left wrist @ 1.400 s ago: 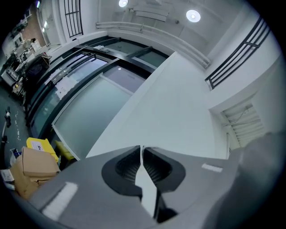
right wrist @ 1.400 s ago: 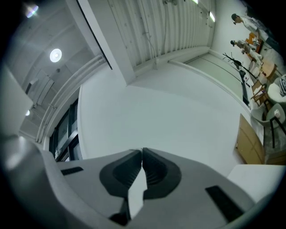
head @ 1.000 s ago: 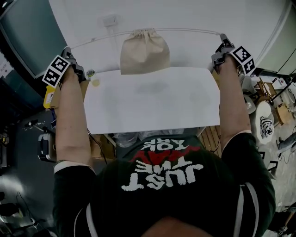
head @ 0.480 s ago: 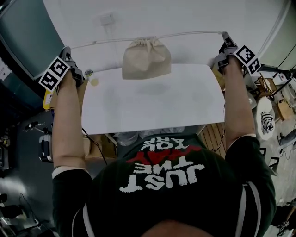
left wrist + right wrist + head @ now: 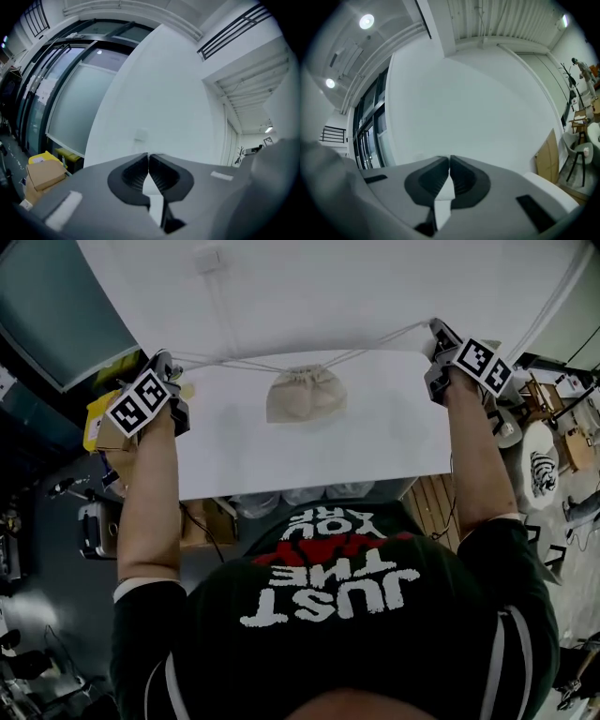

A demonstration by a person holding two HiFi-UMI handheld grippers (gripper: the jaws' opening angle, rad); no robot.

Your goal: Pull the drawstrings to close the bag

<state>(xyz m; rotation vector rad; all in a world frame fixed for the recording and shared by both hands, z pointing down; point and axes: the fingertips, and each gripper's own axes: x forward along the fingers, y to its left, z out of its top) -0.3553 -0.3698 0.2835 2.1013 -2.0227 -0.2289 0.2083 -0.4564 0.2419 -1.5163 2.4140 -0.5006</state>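
Note:
A beige drawstring bag [image 5: 305, 396] rests on the white table [image 5: 309, 460] near its far edge, its neck gathered tight. Two white drawstrings rise from the neck in a shallow V. The left string [image 5: 234, 364] runs to my left gripper [image 5: 174, 365]. Its jaws have just been closing and now stand shut on that string. The right string [image 5: 380, 338] runs to my right gripper [image 5: 432, 332], which is shut on it. In the left gripper view [image 5: 148, 154] and the right gripper view [image 5: 449, 158] the jaw tips meet, facing a white wall; the bag is out of sight there.
Cardboard boxes and a yellow item [image 5: 101, 426] sit left of the table. A wall socket [image 5: 208, 259] is on the white wall behind. Chairs and a small round table [image 5: 539, 474] stand at the right, with wooden slats [image 5: 436, 512] below the table's right corner.
Both grippers have come down. The bag, which hung from a taut, nearly level string above the table's far edge, now sits on the table, and the strings slope down to it.

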